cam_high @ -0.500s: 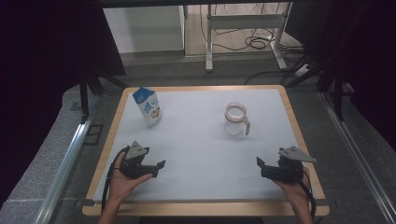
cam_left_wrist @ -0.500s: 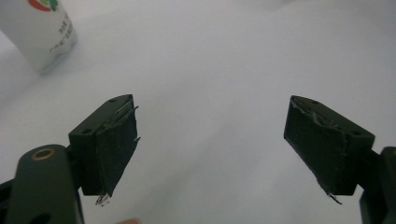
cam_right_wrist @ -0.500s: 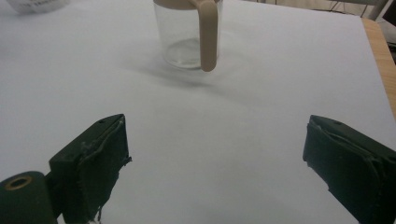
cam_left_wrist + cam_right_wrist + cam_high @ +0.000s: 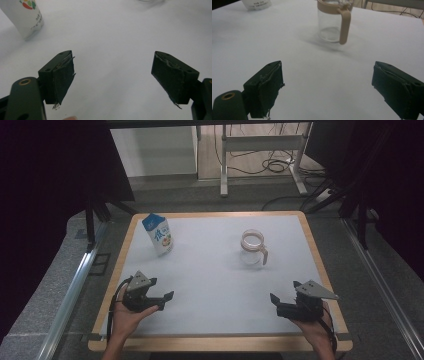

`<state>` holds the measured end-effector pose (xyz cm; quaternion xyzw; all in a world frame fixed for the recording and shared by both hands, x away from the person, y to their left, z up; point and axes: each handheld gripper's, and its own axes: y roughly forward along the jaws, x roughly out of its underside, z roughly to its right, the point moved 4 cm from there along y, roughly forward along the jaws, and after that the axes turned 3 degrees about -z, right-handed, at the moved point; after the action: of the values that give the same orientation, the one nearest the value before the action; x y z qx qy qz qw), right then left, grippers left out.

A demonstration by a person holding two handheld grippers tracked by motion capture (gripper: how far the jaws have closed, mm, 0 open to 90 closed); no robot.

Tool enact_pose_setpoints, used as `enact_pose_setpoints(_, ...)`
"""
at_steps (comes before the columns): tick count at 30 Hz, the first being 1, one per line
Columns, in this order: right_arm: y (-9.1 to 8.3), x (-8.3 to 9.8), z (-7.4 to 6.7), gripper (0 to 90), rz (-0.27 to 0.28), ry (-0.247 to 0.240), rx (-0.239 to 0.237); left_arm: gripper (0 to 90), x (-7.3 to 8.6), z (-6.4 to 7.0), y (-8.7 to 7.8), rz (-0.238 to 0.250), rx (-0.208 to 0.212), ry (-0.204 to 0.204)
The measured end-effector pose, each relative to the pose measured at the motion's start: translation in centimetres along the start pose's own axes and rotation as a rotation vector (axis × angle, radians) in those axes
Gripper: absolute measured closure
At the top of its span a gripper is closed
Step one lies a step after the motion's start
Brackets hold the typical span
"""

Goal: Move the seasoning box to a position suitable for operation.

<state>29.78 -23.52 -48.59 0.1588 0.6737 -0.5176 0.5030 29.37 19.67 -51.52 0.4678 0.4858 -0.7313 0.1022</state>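
A: What is on the table [image 4: 210, 320]?

B: A flat white sheet in a pale wooden frame. The left claw [image 4: 167, 300] sits low near the front edge, its two black padded jaws wide apart with bare white surface between them. The right claw [image 4: 274, 301] mirrors it on the other side, jaws equally spread and holding nothing.

A: And ahead of them?

B: Beyond the left claw, well apart from it and a little to its left, stands a milk carton [image 4: 159, 235]: a tall box of white card with a blue gabled top (upright, its long axis vertical). Beyond the right claw, also well apart, stands a jug [image 4: 251, 249] of clear glass, round, with a smooth tan plastic rim. Its tan handle [image 4: 344, 26] runs straight down the side and points toward the right claw.
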Motion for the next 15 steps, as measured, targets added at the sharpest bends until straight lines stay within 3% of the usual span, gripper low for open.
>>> enact_pose_setpoints(5,1.1,-2.5,-0.3,12.7,0.011,0.006,-0.029,18.6,-0.2,-0.2,0.4,-0.012,0.005,0.015)
enact_pose_setpoints(11,3.7,-6.2,0.9,13.0,0.0,0.016,-0.032,18.7,0.1,-0.4,0.4,-0.015,0.012,0.001)
enact_pose_setpoints(15,4.7,-7.1,1.6,12.9,-0.006,0.021,-0.035,18.7,0.1,-0.4,0.3,-0.014,0.013,0.001)
